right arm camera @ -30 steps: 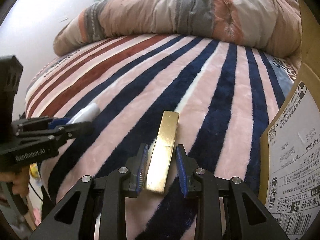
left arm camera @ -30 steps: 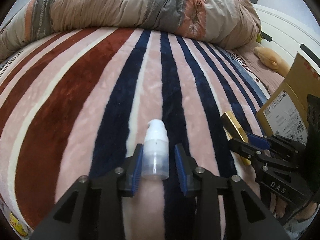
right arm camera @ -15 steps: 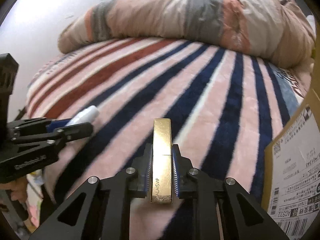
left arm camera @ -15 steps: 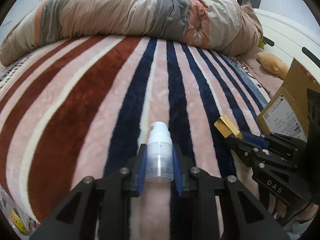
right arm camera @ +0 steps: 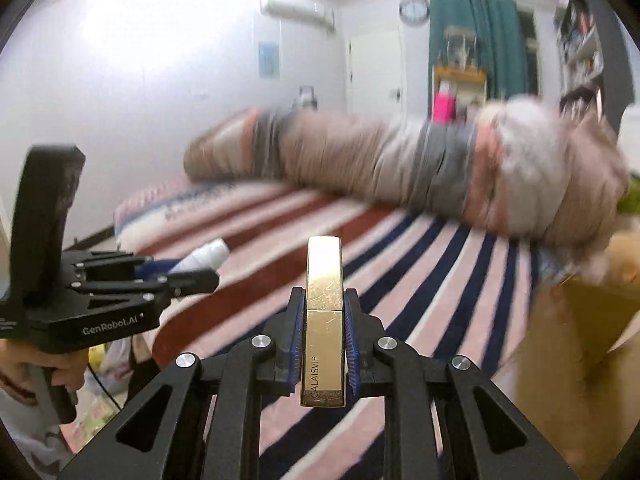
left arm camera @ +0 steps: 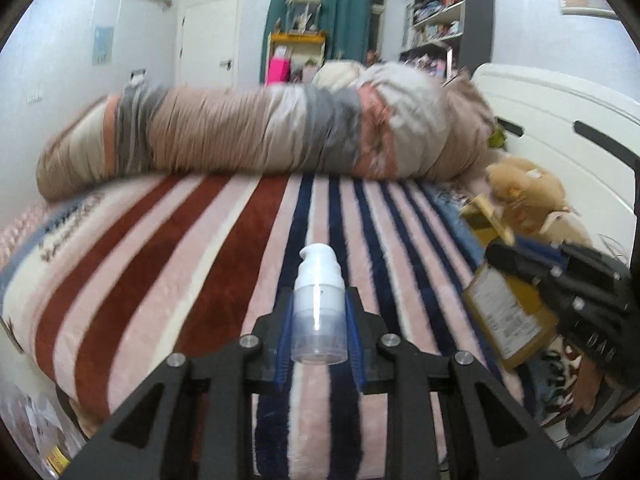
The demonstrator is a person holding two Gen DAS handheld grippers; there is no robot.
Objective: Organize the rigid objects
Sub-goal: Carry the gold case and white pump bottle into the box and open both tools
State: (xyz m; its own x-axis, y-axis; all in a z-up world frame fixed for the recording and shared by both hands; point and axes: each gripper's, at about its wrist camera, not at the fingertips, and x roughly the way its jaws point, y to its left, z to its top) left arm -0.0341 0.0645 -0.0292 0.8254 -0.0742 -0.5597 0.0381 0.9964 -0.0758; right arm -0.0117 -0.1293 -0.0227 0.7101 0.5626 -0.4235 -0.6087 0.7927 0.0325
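Nearest, left gripper (left arm camera: 318, 338): blue pads pressed against both sides of the pump bottle, holding it off the bed.
Pump bottle (left arm camera: 319, 304): small, clear plastic at the base, frosted higher up, white pump head with its nozzle turned left; it stands upright between the pads, base nearest the camera.
Right gripper (right arm camera: 323, 336): blue pads clamped on the gold case, which is lifted above the blanket.
Gold case (right arm camera: 324, 320): slim, rectangular, shiny gold with fine scratches, a seam across its middle, and "CALAISVIP" printed lengthwise near its near end; it points away from the camera.
Cardboard box (right arm camera: 576, 344): brown, at the near right of the bed, blurred in the right wrist view.
Striped blanket (left arm camera: 224, 264): plush, with pink, cream, rust-red and navy stripes running from near to far.
Plush toy (left arm camera: 524, 188): tan, at the right, beyond the box.
Rolled duvet (left arm camera: 260, 136): beige, grey and salmon, lying across the far end of the bed.
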